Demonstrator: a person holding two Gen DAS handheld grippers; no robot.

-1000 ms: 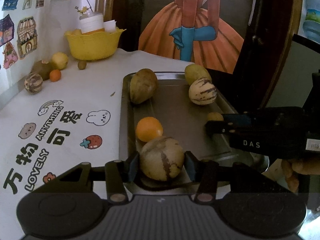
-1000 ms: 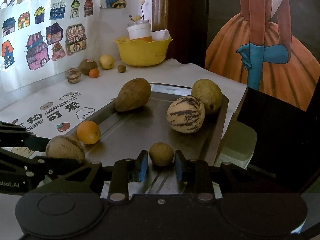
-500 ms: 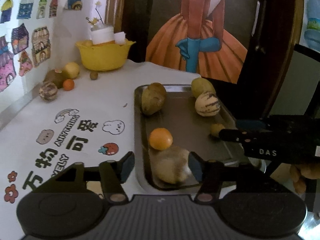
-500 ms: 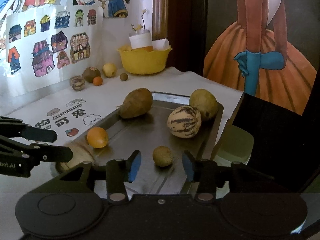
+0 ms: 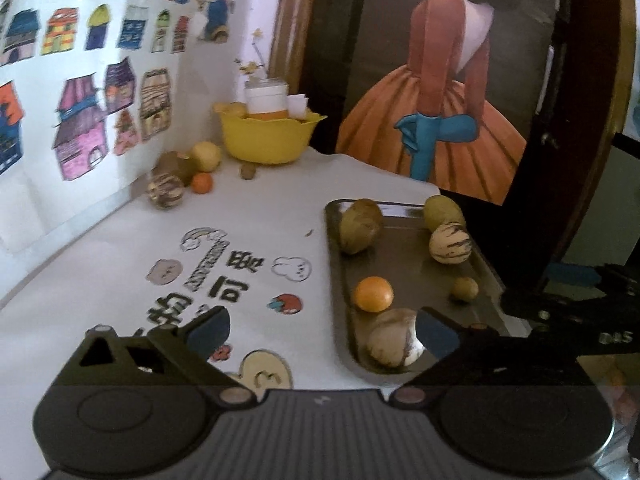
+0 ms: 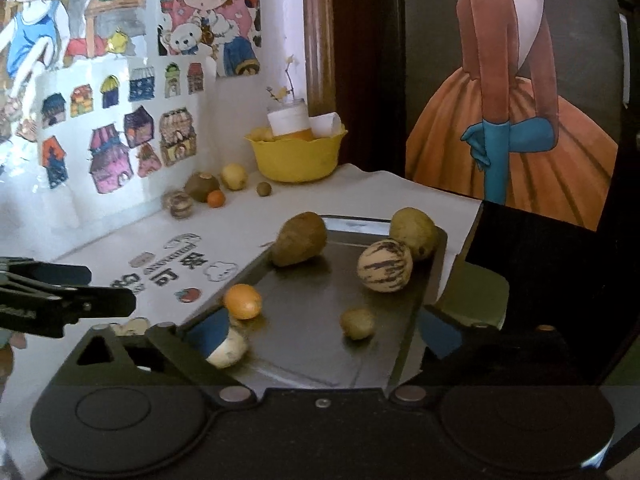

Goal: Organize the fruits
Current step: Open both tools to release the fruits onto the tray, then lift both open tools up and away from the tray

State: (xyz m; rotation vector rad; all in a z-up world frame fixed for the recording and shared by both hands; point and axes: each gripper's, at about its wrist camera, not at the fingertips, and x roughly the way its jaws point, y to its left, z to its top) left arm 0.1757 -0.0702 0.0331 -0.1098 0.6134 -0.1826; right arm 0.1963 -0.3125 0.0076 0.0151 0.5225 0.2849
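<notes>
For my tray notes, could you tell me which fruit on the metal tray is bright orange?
The small round orange near the tray's left edge, just beyond the pale striped melon. The other tray fruits are brown, yellowish-green, or cream with dark stripes.

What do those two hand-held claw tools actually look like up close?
Both are matte black plastic. The left gripper and right gripper each have two angular fingers with blue pads at the tips, round silver screw heads at the finger bases, and a ribbed grey body with two round discs. White lettering marks their sides. No cables or sleeves show.
</notes>
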